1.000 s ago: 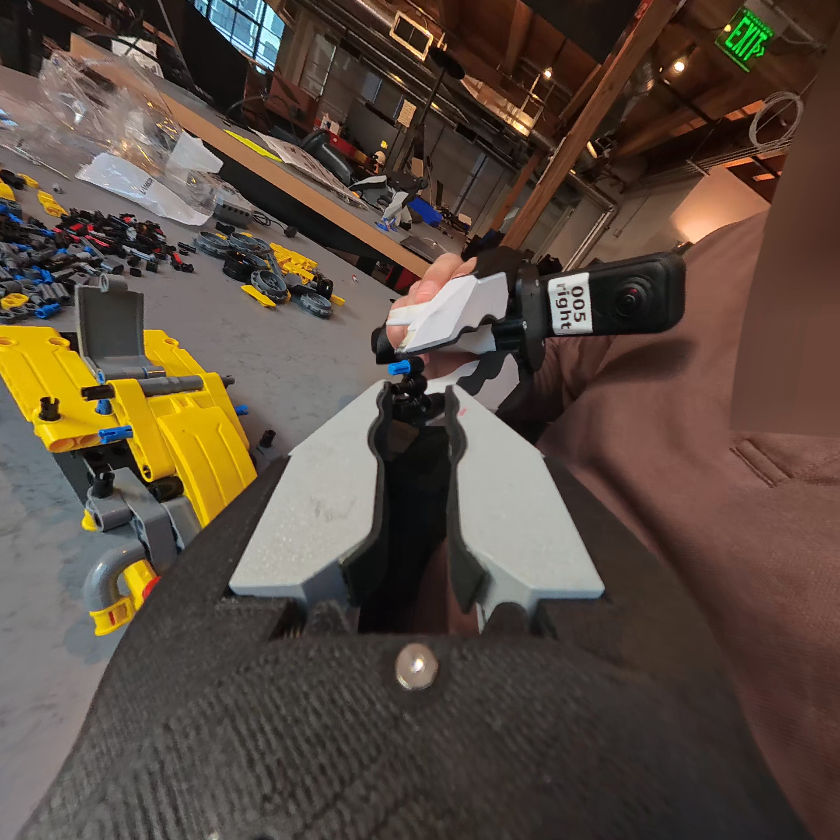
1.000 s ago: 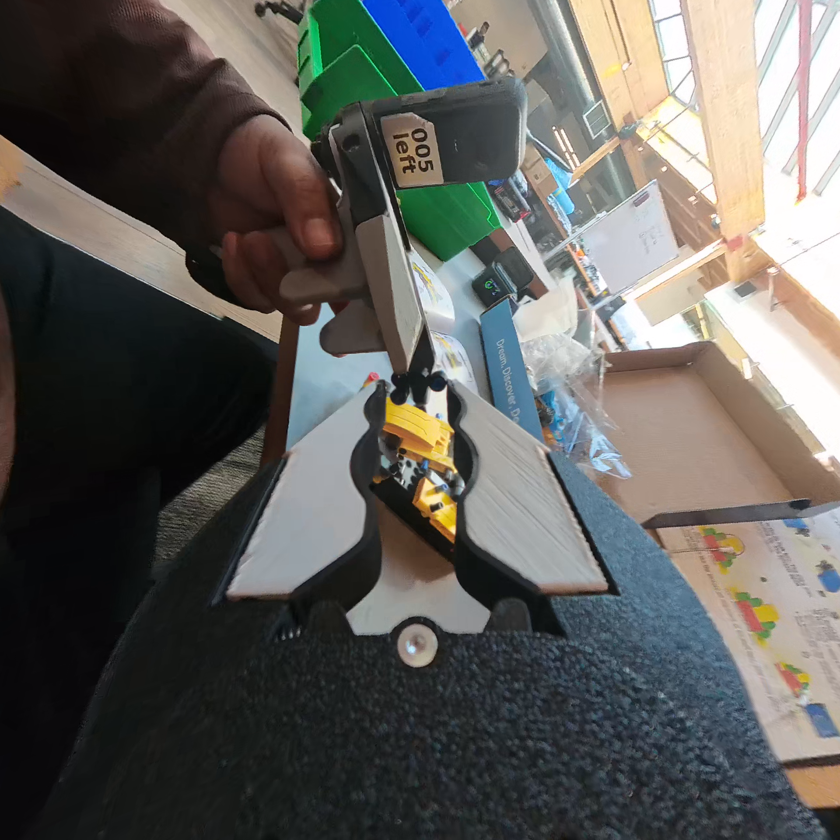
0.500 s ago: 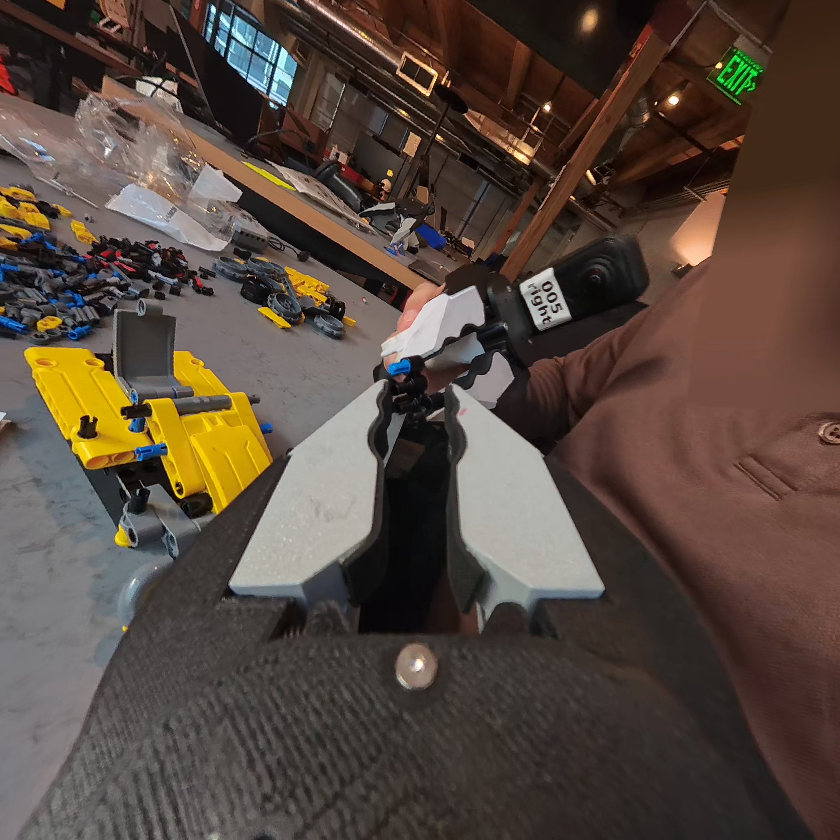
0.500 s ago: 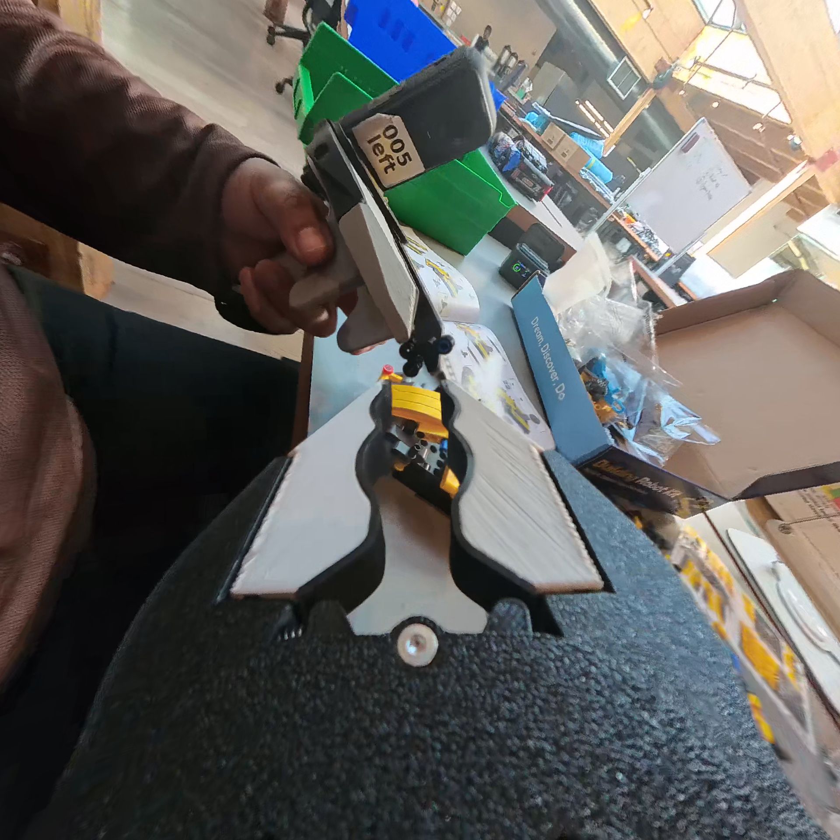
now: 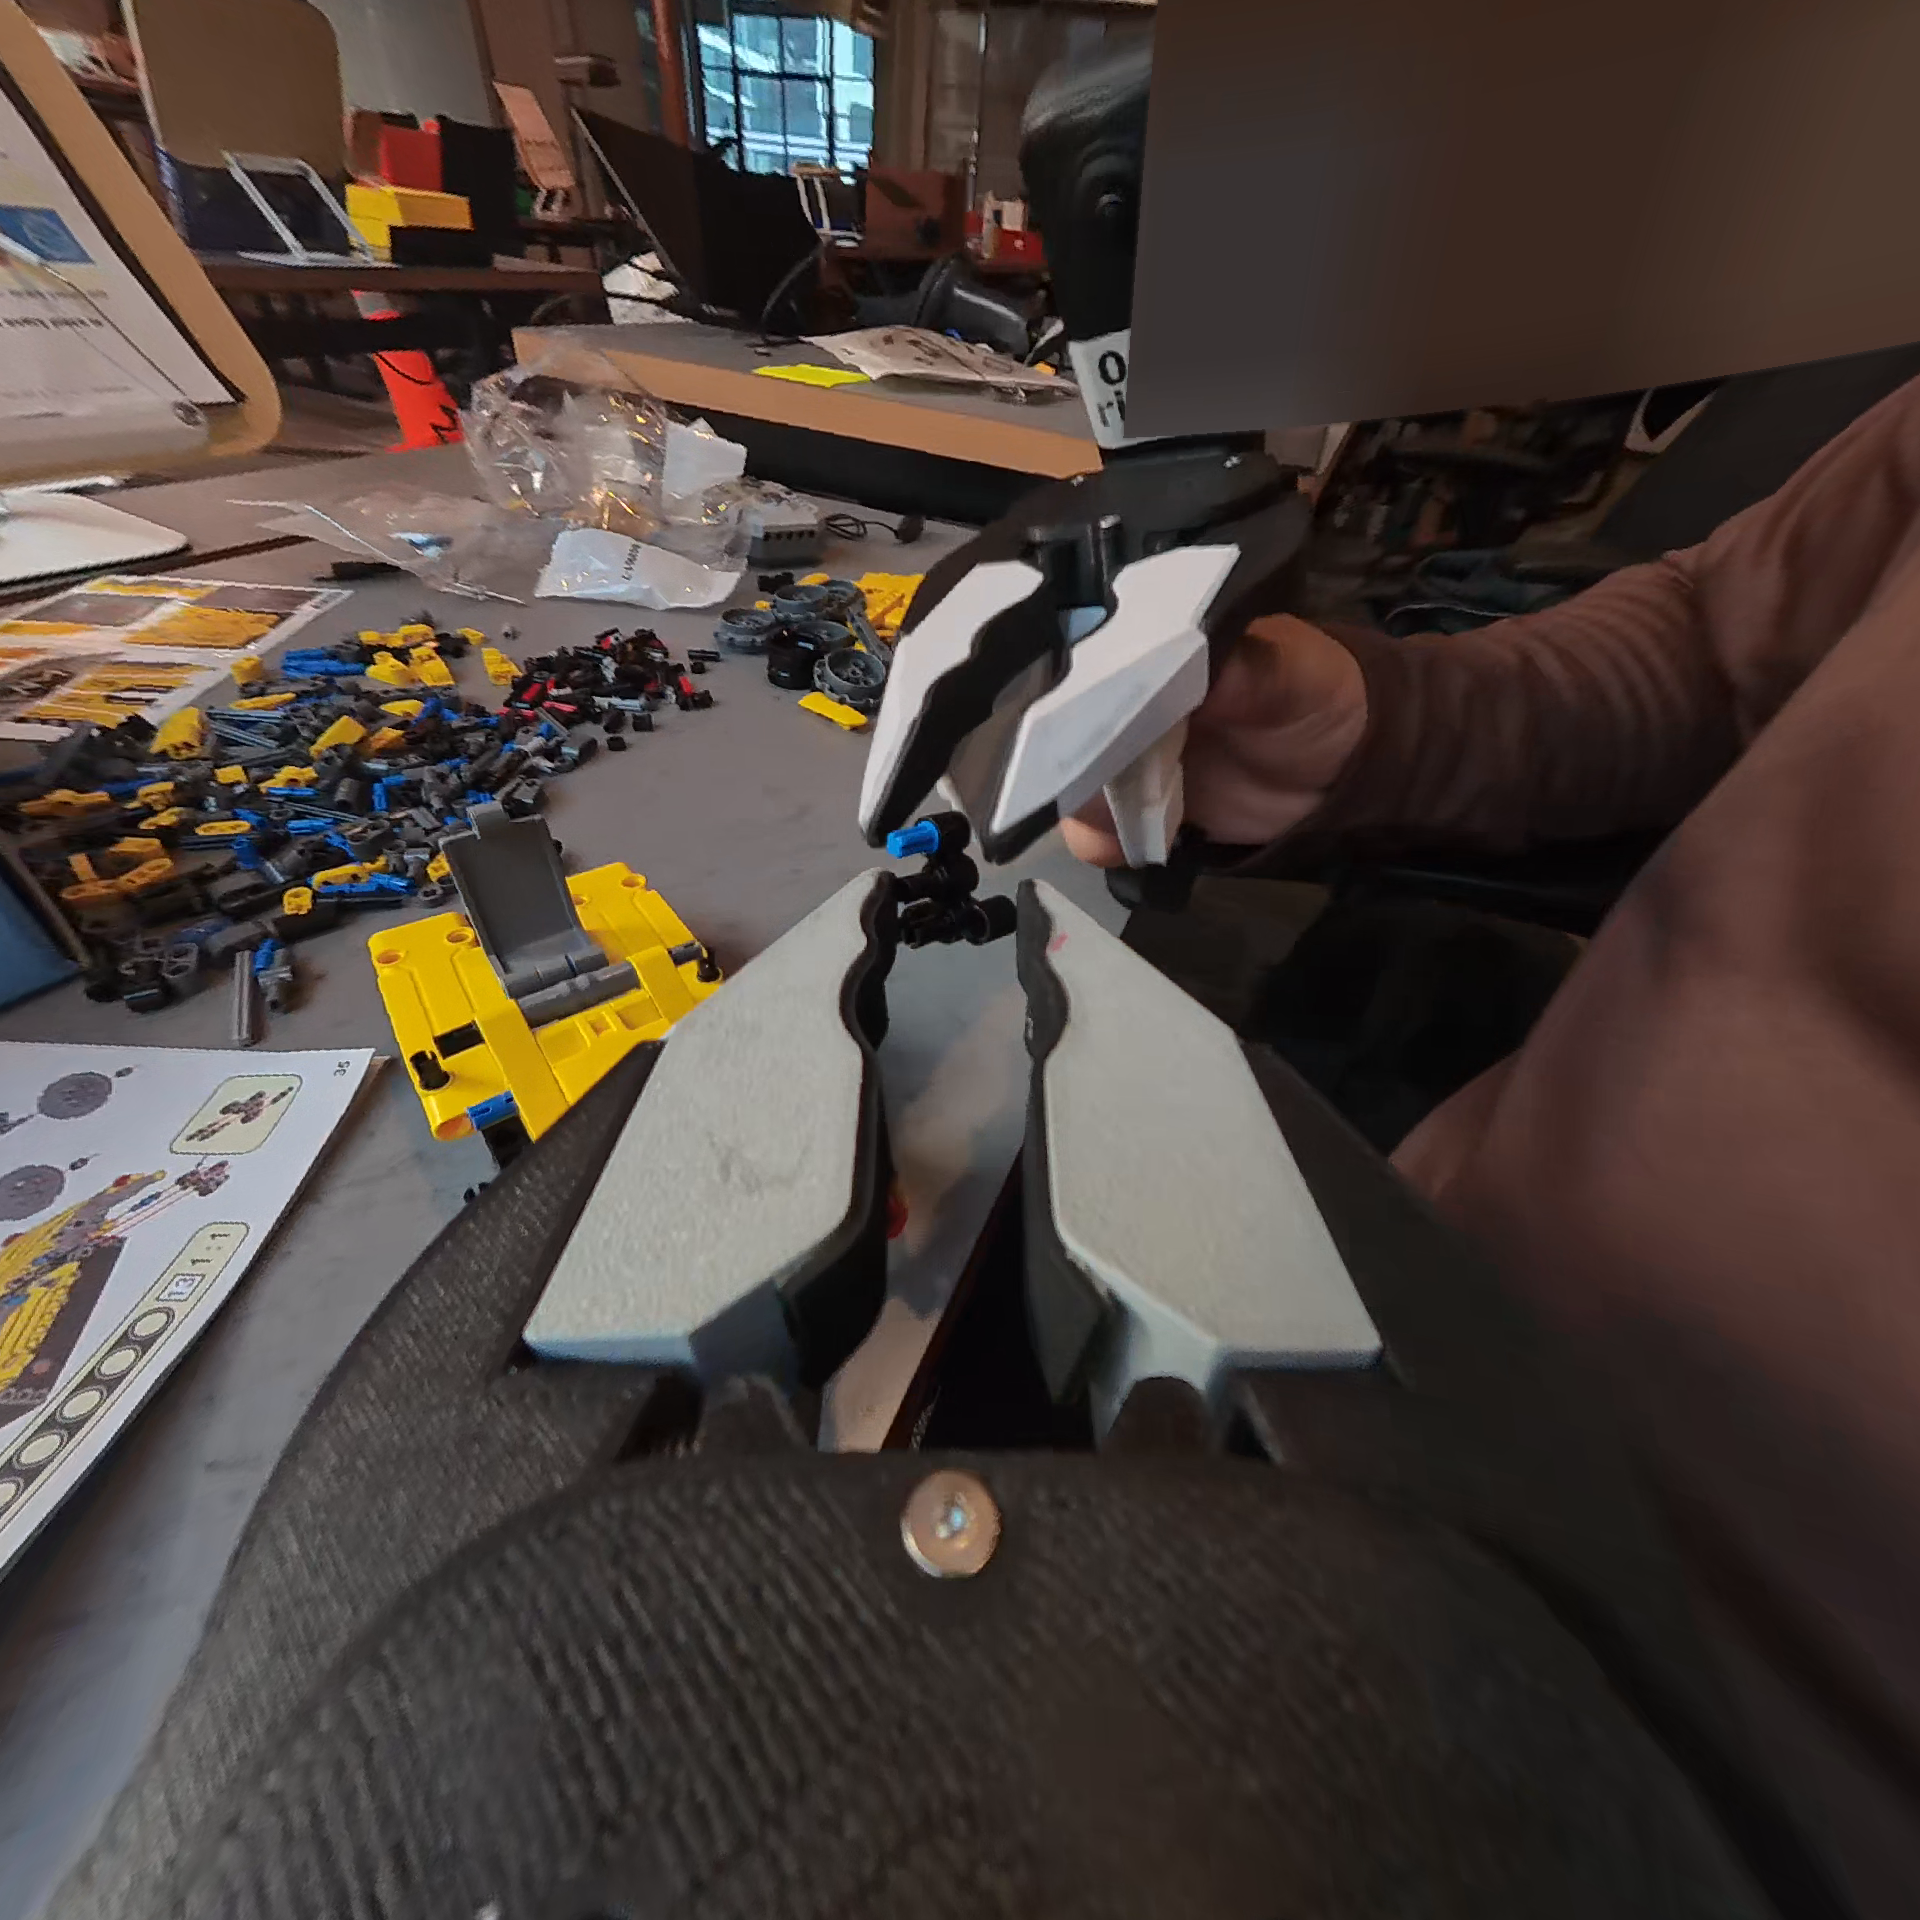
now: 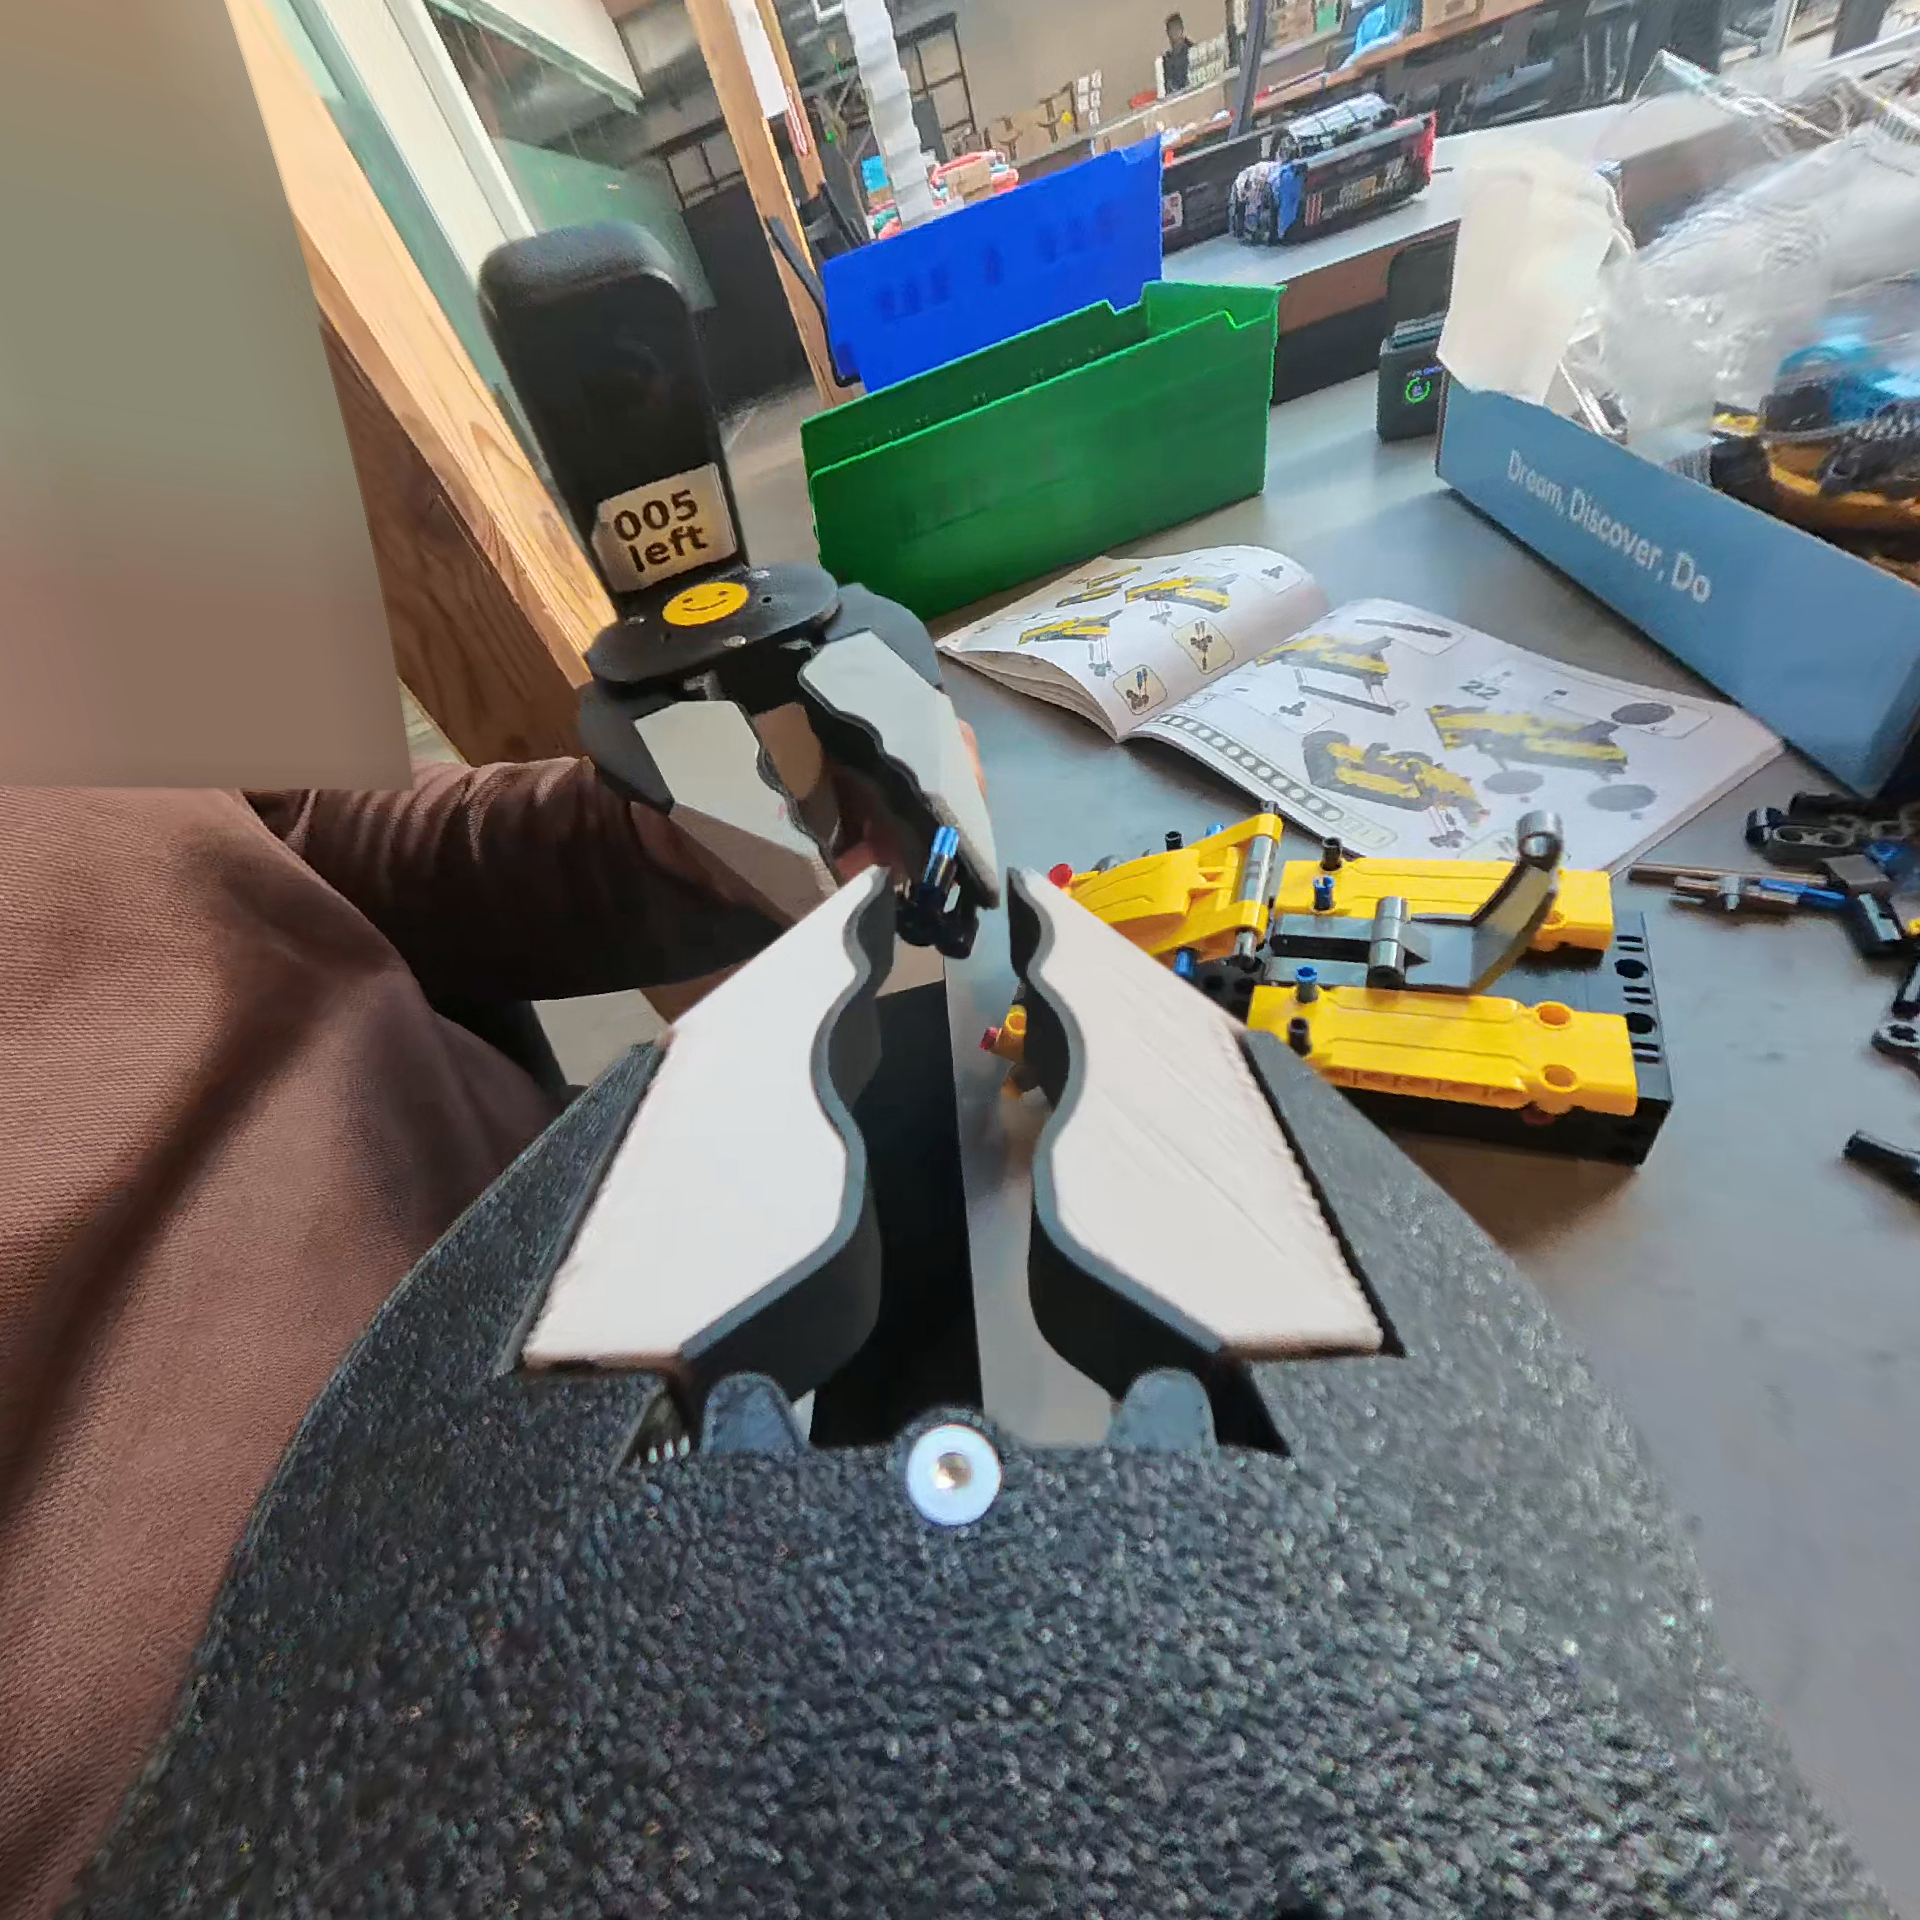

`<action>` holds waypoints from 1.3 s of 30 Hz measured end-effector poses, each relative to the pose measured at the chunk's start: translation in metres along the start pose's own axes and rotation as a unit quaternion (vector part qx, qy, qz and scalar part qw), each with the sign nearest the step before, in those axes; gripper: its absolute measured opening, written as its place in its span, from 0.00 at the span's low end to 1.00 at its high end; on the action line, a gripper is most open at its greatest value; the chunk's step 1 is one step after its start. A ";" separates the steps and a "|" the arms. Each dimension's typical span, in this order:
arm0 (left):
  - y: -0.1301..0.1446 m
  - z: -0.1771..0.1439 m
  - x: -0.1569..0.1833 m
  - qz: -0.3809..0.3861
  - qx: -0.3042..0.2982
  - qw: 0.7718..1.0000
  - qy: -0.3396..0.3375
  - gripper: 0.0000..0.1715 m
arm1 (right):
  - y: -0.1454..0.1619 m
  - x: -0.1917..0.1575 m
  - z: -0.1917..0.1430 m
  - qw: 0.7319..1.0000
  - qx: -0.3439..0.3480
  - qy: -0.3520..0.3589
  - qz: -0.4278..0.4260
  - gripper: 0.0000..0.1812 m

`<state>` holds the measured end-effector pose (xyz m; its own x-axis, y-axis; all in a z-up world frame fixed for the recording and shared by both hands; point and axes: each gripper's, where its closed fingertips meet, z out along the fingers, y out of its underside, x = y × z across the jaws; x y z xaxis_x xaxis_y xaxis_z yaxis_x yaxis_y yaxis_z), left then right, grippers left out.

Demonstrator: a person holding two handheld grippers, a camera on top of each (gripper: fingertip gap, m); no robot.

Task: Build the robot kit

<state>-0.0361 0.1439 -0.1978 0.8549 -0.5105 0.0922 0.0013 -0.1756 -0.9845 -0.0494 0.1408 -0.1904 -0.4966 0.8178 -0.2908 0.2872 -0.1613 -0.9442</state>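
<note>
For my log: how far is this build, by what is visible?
Done: a yellow chassis lies assembled. In hand: the left gripper pinches a black connector; the right gripper is at its blue pin. Remaining: a pile of loose parts.

Left hand-held gripper [image 5: 951, 914] and right hand-held gripper [image 6: 951, 904] tip to tip, fingers parted — brown sleeves

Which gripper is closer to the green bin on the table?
Left. The left gripper, pinching a small black piece, sits in front of the green bin; the right gripper faces it from farther back, fingers apart.
</note>
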 end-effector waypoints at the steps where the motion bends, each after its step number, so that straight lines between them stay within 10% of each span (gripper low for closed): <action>1: -0.002 0.001 0.000 -0.002 0.005 1.000 -0.005 0.12 | 0.001 -0.001 0.000 1.000 -0.002 0.002 -0.001 0.10; 18: -0.007 0.026 0.004 0.103 -0.047 0.989 -0.100 0.12 | -0.003 0.000 -0.020 0.999 0.011 0.024 -0.023 0.02; 28: -0.053 0.029 0.026 0.083 0.063 0.985 -0.140 0.12 | -0.033 -0.020 -0.047 0.997 0.072 0.000 -0.017 0.05; 39: -0.054 0.026 0.037 0.138 0.048 0.975 -0.165 0.12 | -0.036 -0.035 -0.048 0.997 0.071 -0.009 -0.039 0.02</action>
<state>0.0086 0.1567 -0.1454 0.9499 -0.2261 -0.2159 -0.2174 0.0184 -0.9759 -0.0032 0.1442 -0.1384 -0.5272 0.8214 -0.2176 0.1284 -0.1762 -0.9760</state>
